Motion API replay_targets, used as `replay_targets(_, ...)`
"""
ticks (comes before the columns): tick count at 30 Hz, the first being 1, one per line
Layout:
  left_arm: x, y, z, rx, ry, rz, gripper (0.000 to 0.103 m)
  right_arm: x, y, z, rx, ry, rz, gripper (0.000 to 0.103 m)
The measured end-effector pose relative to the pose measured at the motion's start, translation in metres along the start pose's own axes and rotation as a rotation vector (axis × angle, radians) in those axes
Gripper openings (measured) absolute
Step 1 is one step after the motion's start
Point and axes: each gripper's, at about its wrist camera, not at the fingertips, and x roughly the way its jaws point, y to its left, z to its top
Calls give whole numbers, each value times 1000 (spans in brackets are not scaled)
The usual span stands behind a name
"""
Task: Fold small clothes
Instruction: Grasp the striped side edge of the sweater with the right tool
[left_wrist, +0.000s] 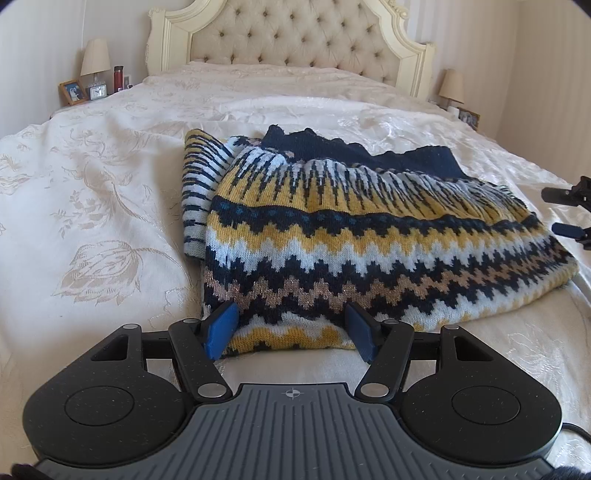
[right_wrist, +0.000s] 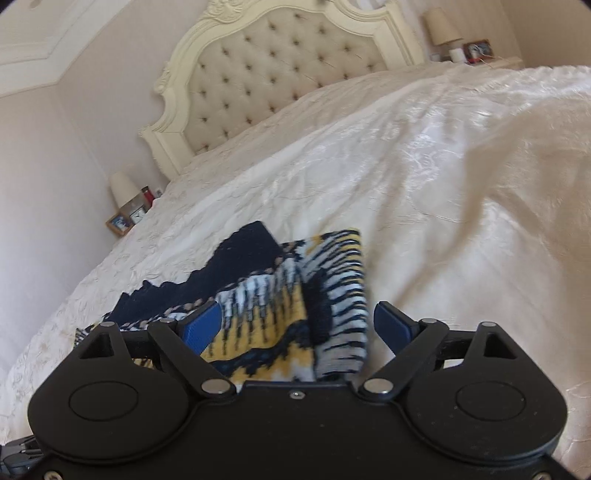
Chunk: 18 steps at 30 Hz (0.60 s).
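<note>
Lying folded mid-bed (left_wrist: 110, 229), the thick, limp knit sweater (left_wrist: 369, 240) should sag when lifted, so both spread grippers, left gripper (left_wrist: 291, 334) and right gripper (right_wrist: 299, 328), had best pinch its doubled edges.

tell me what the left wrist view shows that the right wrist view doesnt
Left wrist only: the sweater's whole zigzag front, its near hem between the open left gripper, and the right gripper's blue tips at the sweater's right edge.
Right wrist only: the striped sleeve up close between its open fingers.
Both: white bedspread, tufted headboard, bedside lamps.
</note>
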Motion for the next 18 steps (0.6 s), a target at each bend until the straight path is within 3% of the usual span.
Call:
replay_targets(3,1,0,1,1,4,0,62,12,-23,0,93,53,22,92)
replay_targets(9,2,-2,7,-5,31,3,63,44,-28,-1,170,144,255,98)
replay_targets(10,3,-2,8,-9,38,5,63,50,-26,-1,175,154,287,103)
replay_targets(13,4,-3,15,-21,67,12,63,62,-21,-4,140,147,315,103)
replay_targets(18,1,-8,35,-87,116,23,62,51,-31,-19,114,63,397,103)
